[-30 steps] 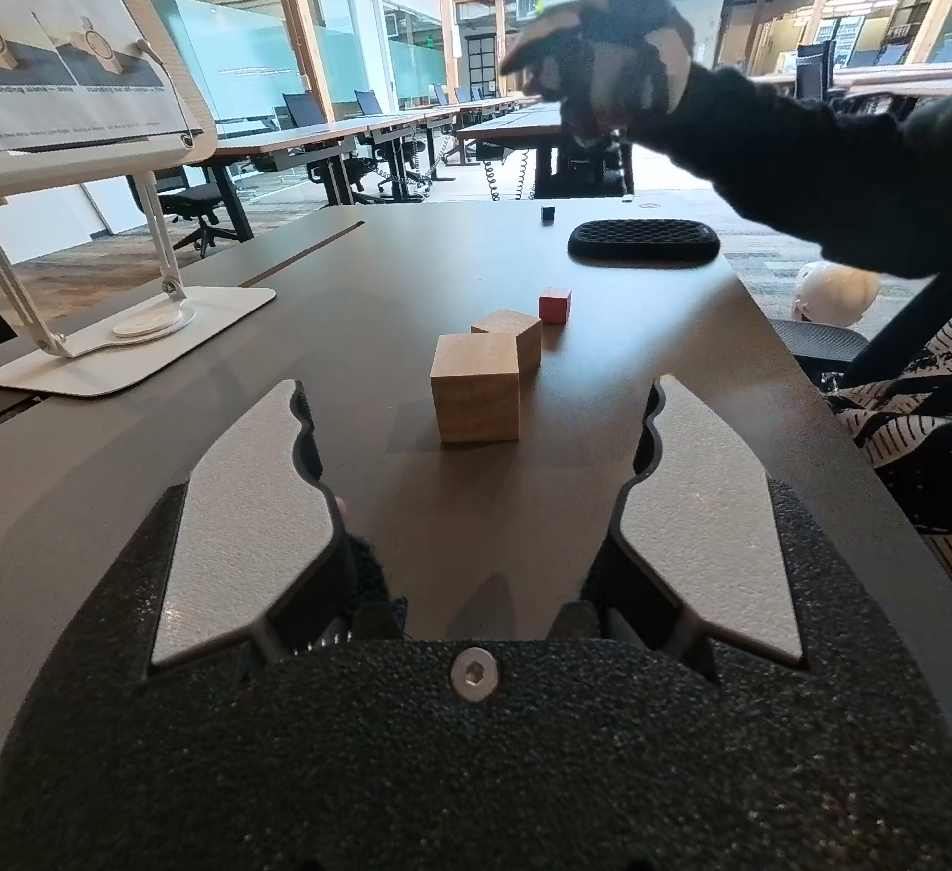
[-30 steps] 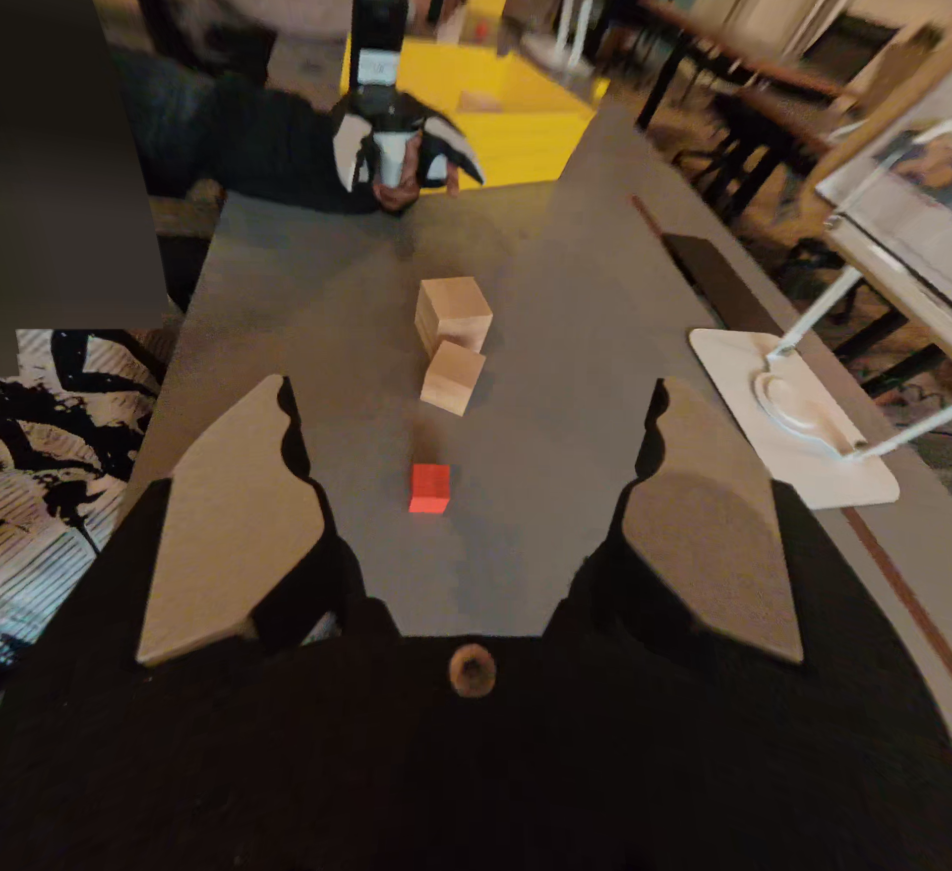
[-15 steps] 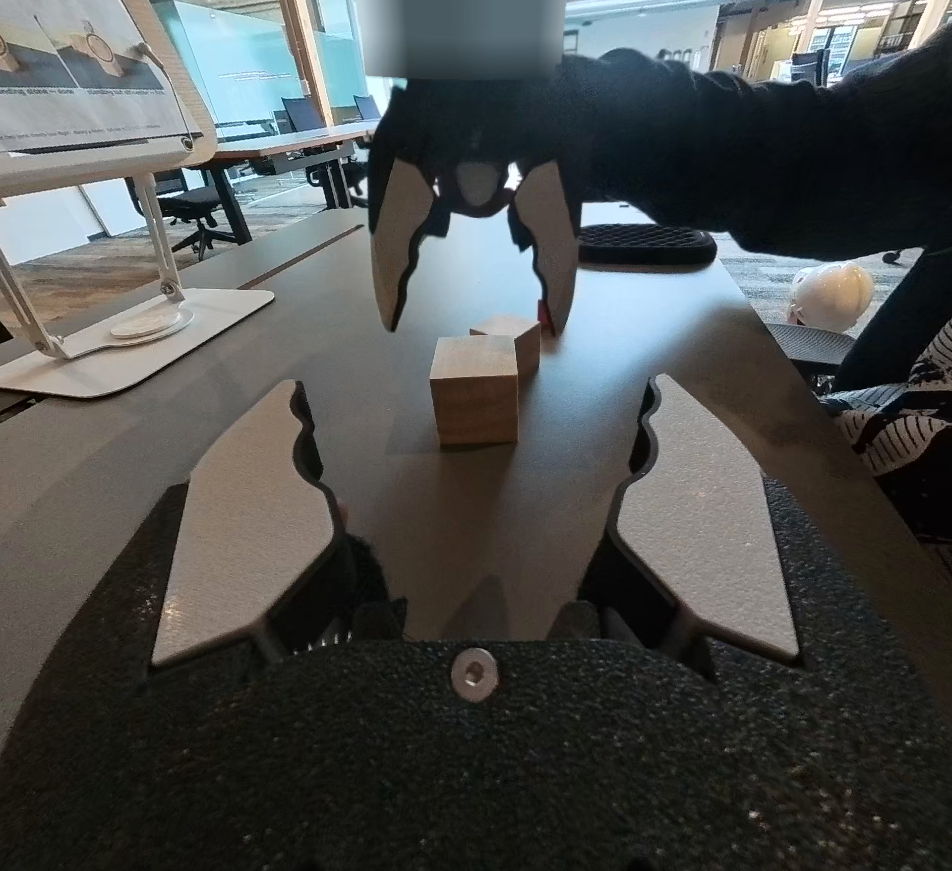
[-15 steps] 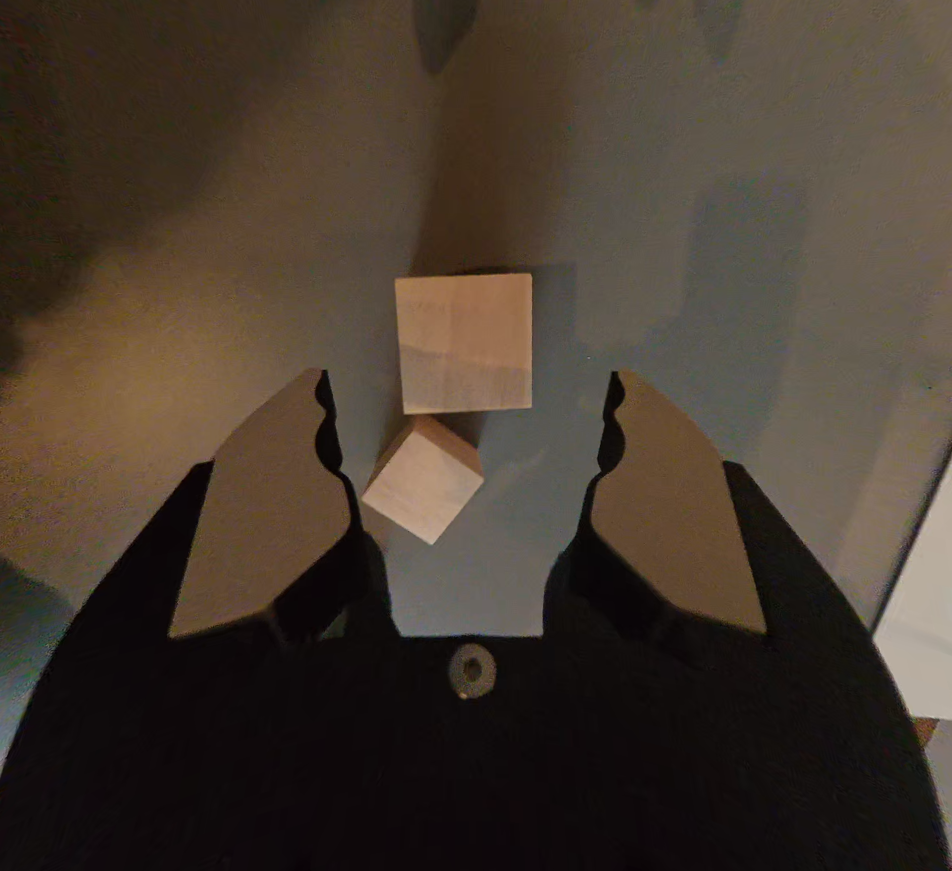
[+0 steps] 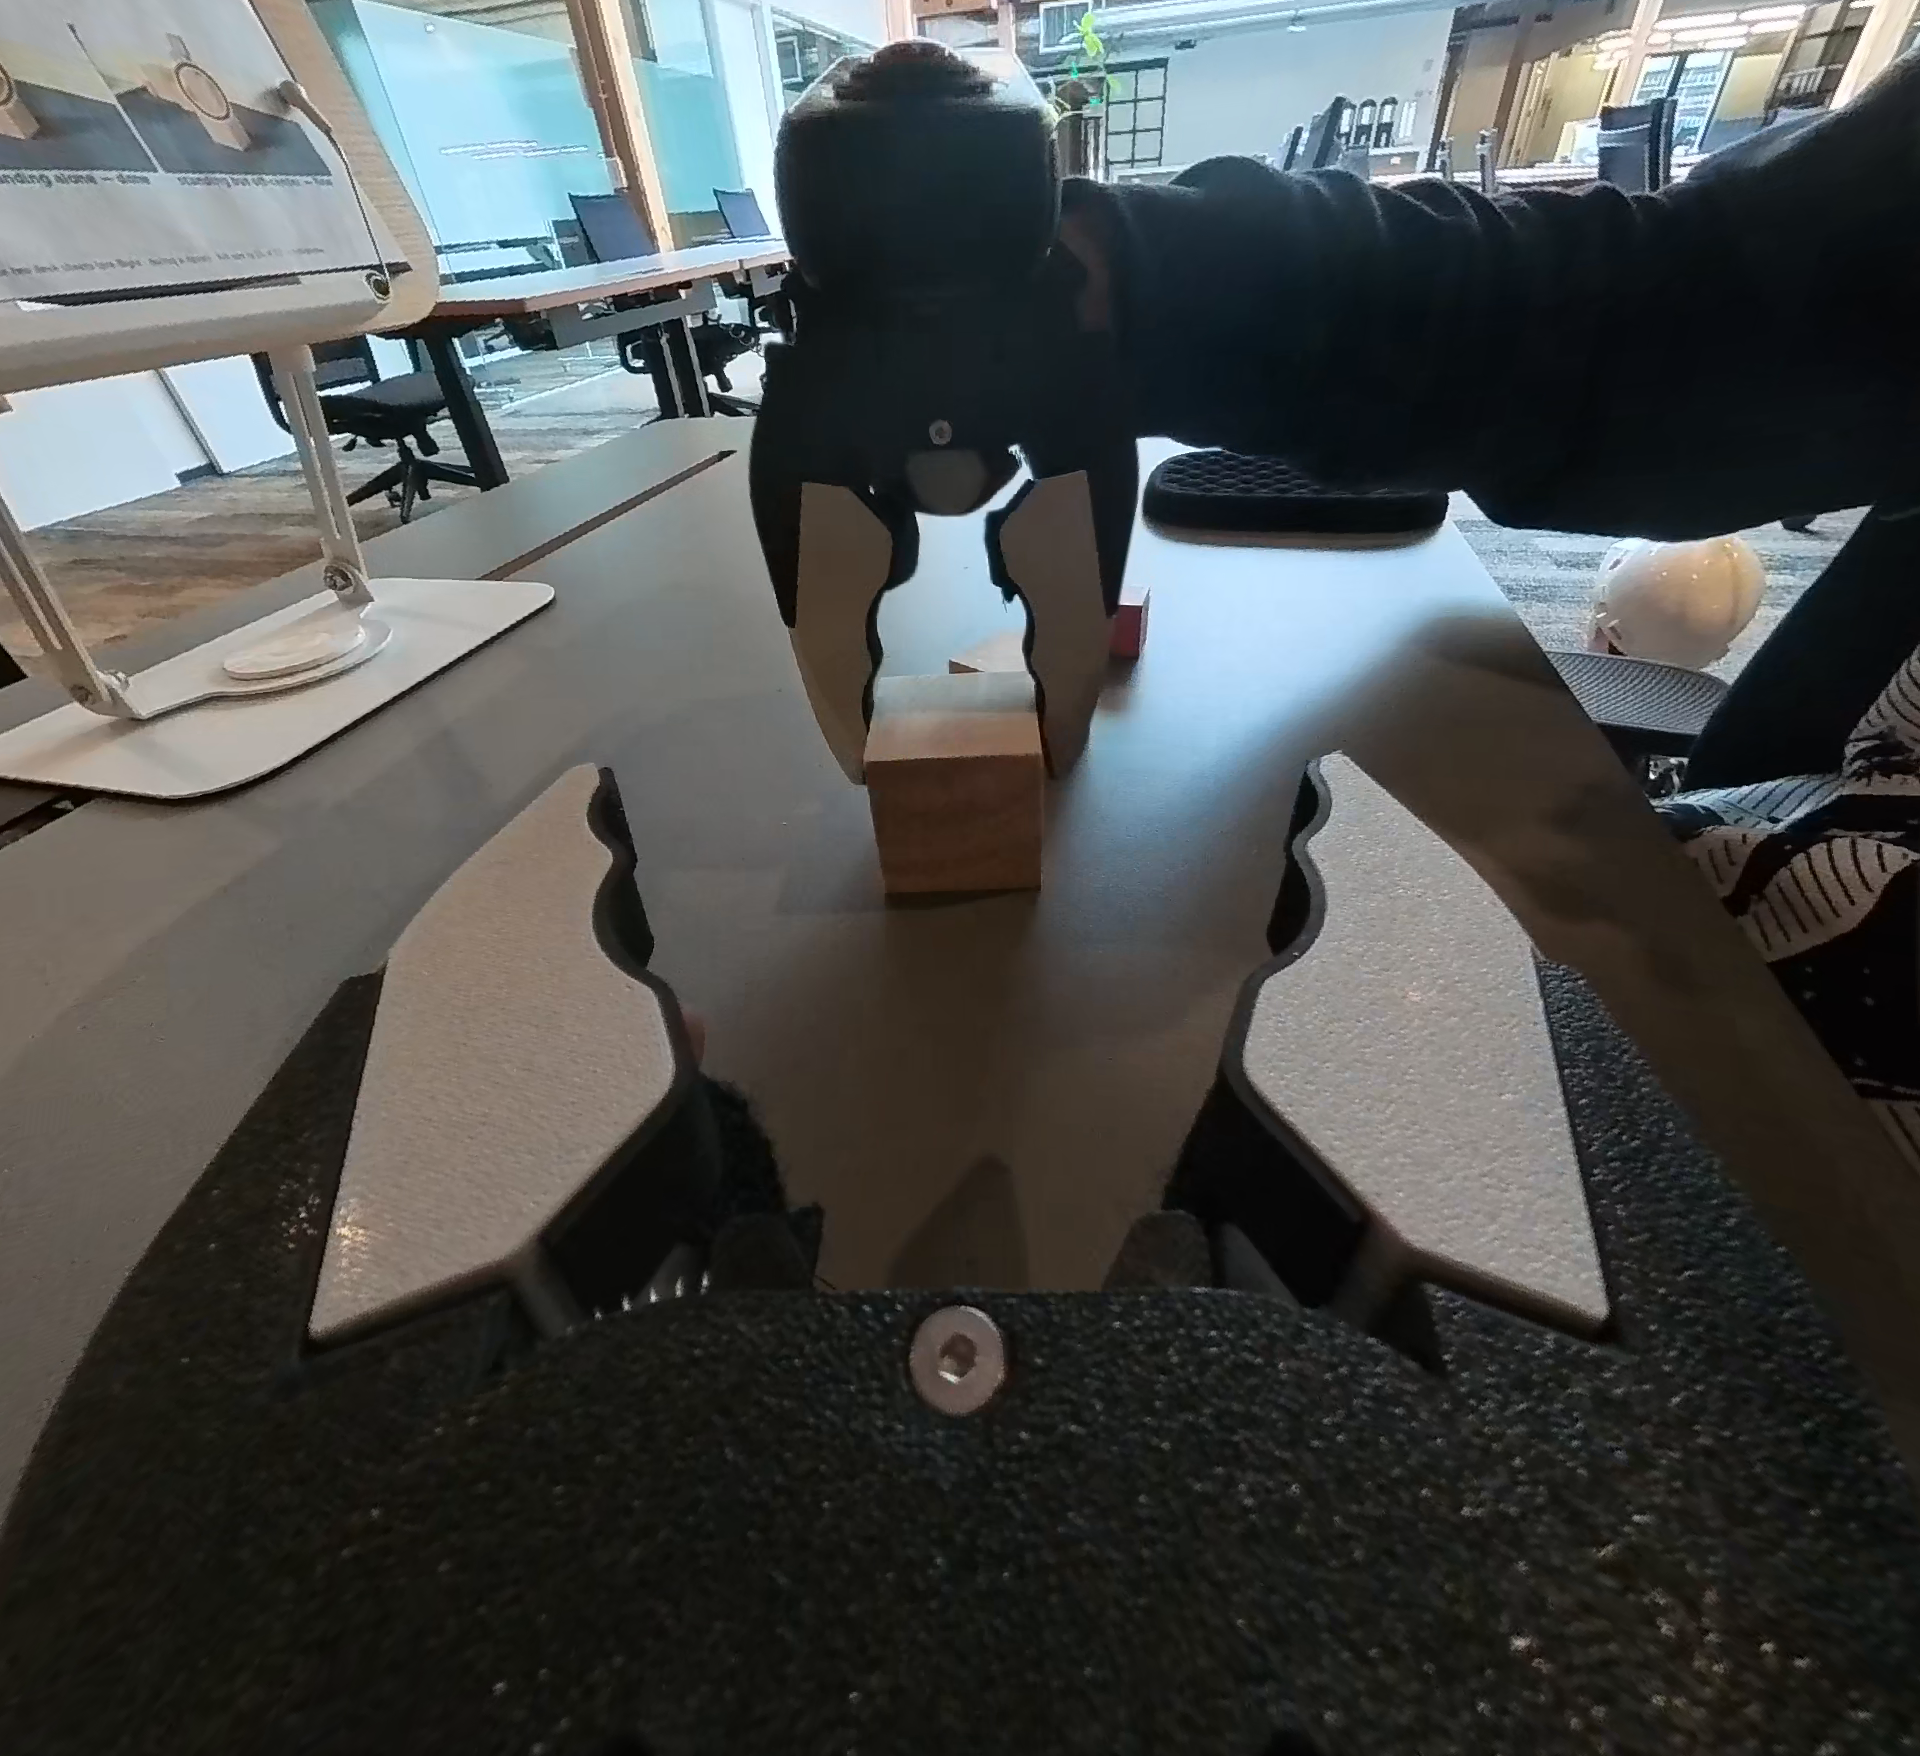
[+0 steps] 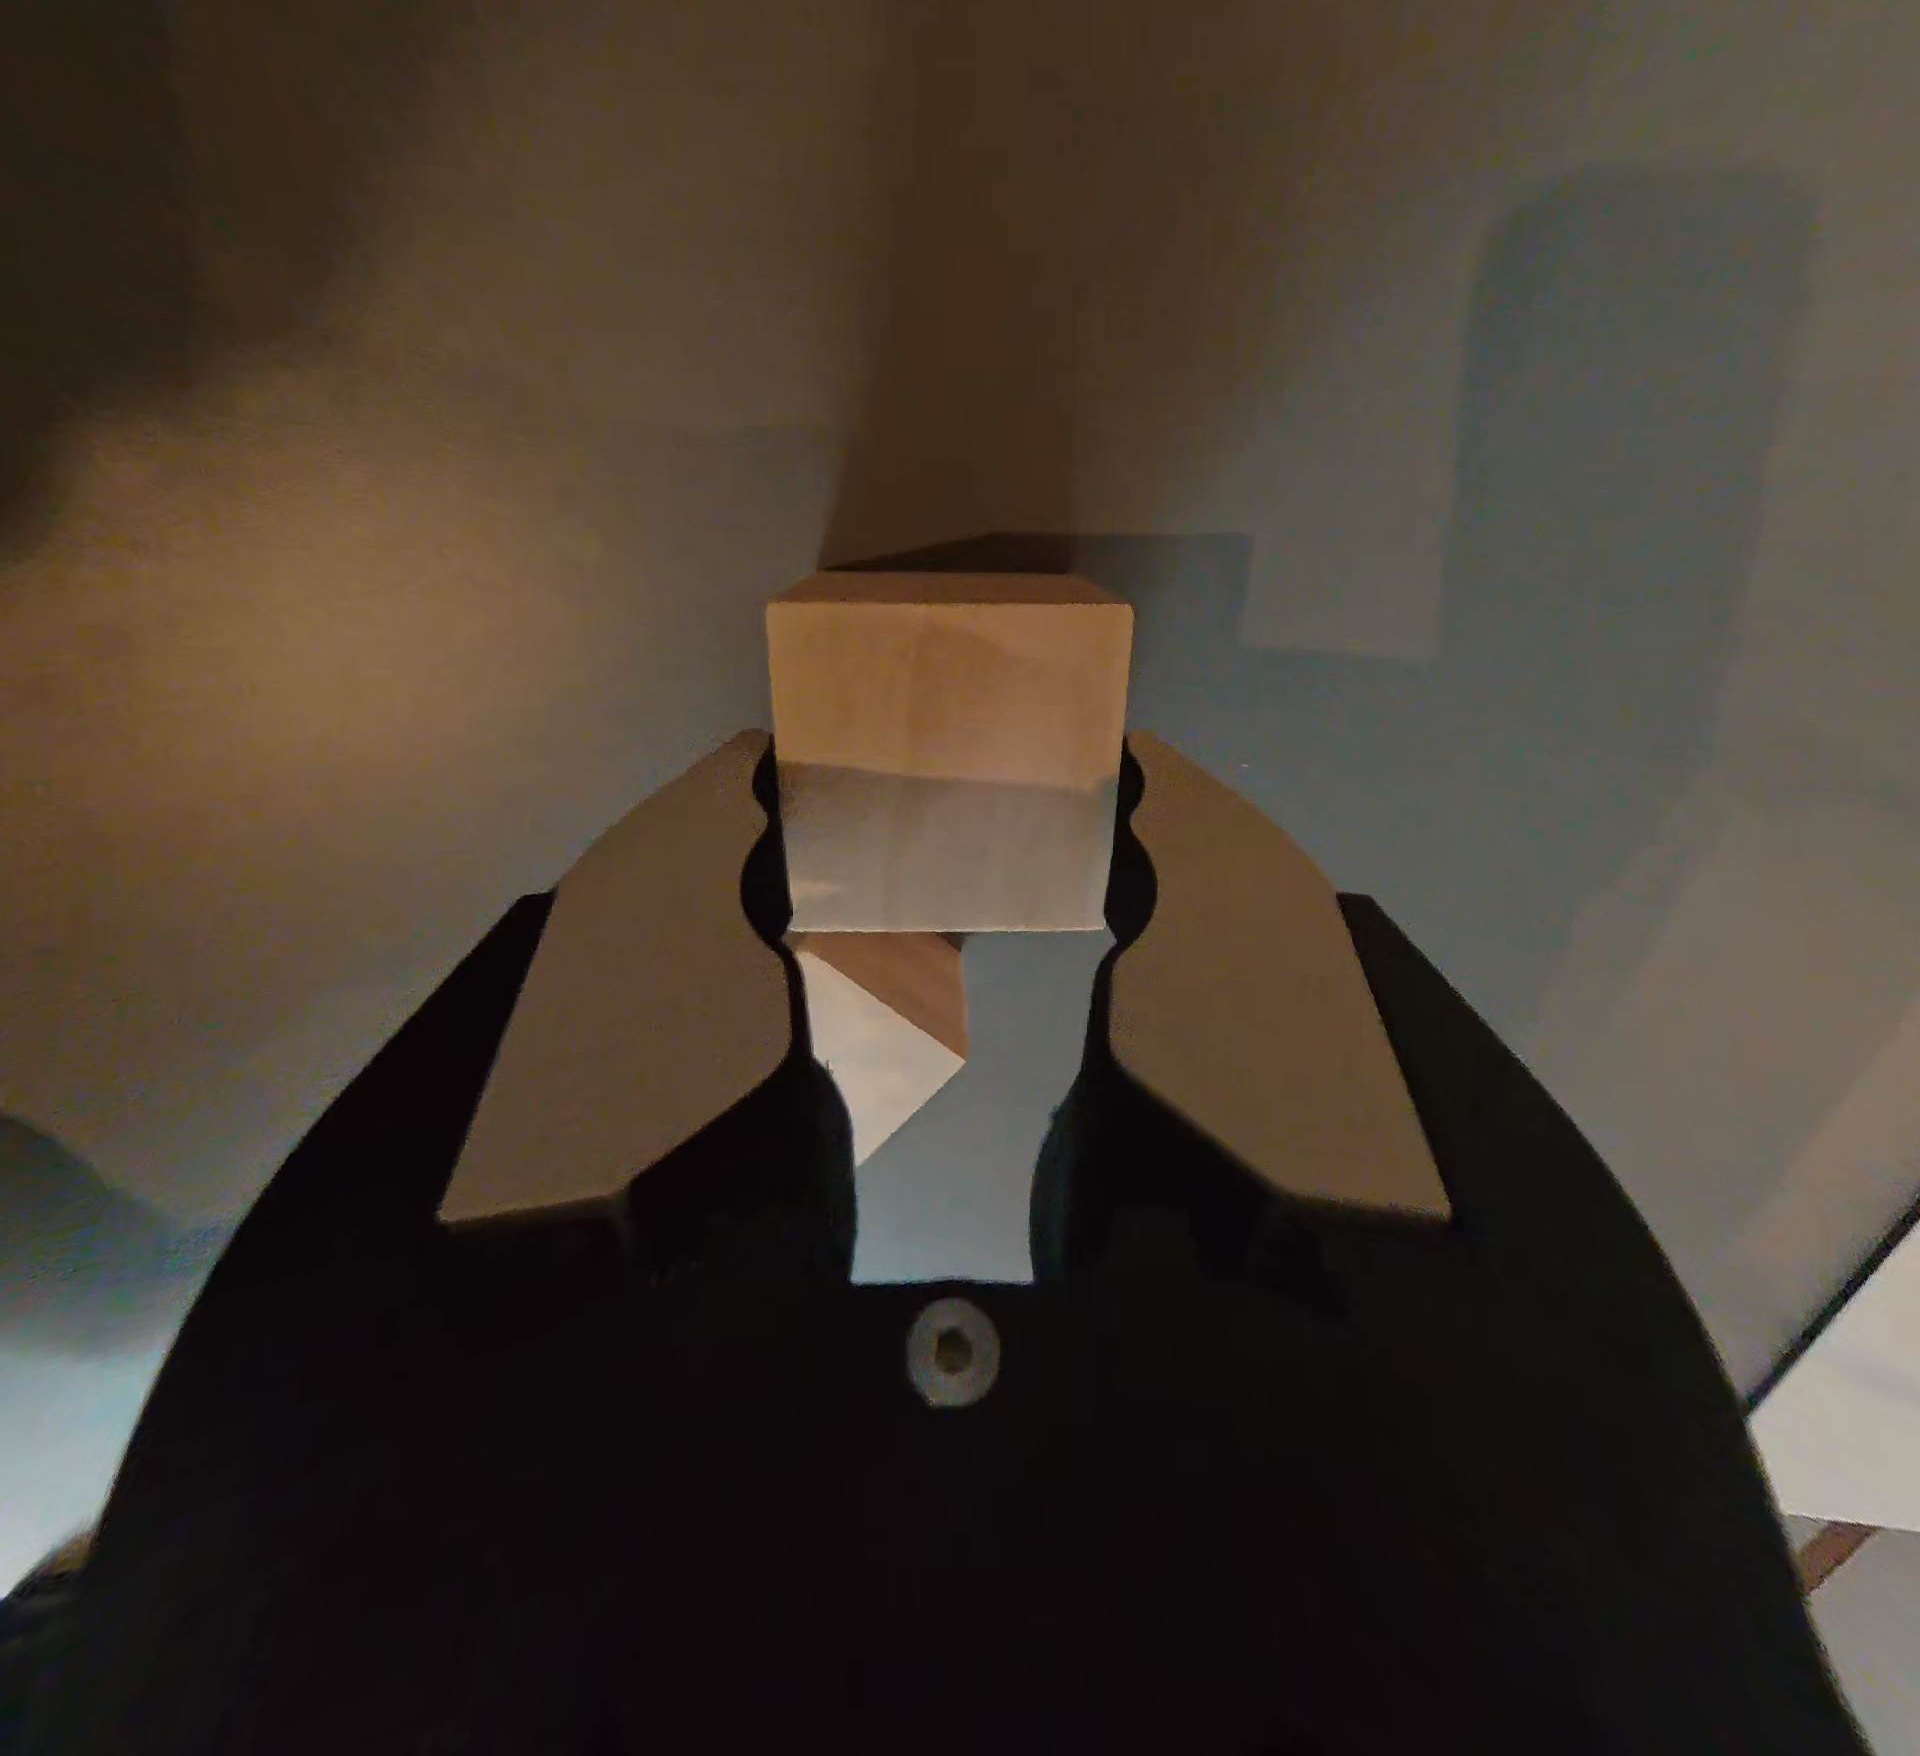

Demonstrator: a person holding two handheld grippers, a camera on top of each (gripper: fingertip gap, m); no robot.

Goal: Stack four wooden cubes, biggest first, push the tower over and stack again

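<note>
— Two cubes hide behind the big wooden cube (image 5: pixel 954 807). Can you see them?
— Only bits. A smaller wooden cube (image 5: pixel 987 658) and a red cube (image 5: pixel 1129 623) peek out past the right gripper (image 5: pixel 948 750), which squeezes the big cube from above.
— And the left gripper (image 5: pixel 961 1010)?
— Near the big cube, spread wide, holding nothing.
— What is under it?
— A dark table (image 5: pixel 623 771). Left of the big cube stands a white stand (image 5: pixel 312 657) with a cut-off page. Office desks sit far behind.
</note>
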